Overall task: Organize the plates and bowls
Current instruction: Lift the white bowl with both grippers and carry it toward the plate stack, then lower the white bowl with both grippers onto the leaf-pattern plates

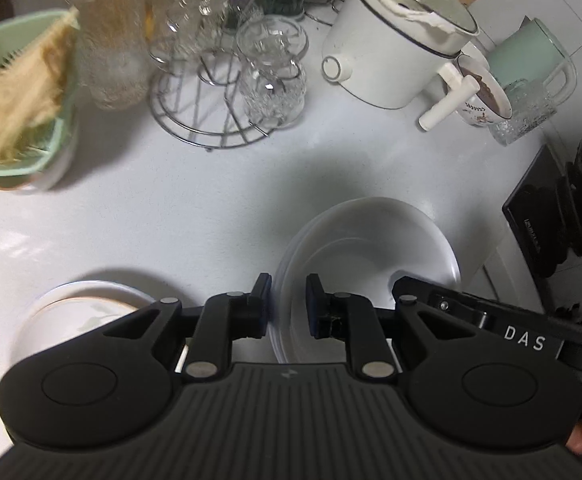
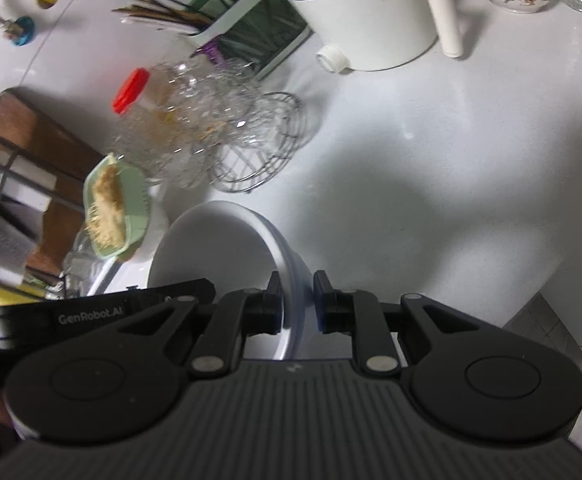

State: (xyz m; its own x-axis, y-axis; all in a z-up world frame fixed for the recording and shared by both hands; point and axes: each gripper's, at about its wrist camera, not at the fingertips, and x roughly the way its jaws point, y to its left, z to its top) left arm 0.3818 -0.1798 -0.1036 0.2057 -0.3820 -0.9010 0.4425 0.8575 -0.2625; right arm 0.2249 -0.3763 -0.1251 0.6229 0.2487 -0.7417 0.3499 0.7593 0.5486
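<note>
Both my grippers are clamped on one stack of white bowls (image 1: pixel 367 264), lifted clear of the white countertop (image 1: pixel 171 208). My left gripper (image 1: pixel 288 304) has its jaws nearly closed, pinching the stack's near-left rim. My right gripper (image 2: pixel 297 304) is the same, jaws almost closed on the opposite rim of the stack (image 2: pixel 219 248), wall between the pads. Its black body shows at the stack's right edge in the left wrist view. A floral plate stack (image 1: pixel 79 312) sits on the counter just left of the bowls. Beyond the bowls stands a wire glass rack (image 1: pixel 211 96), a white electric pot (image 1: pixel 395 40) to its right, a green basket (image 1: pixel 23 92) to its left.
</note>
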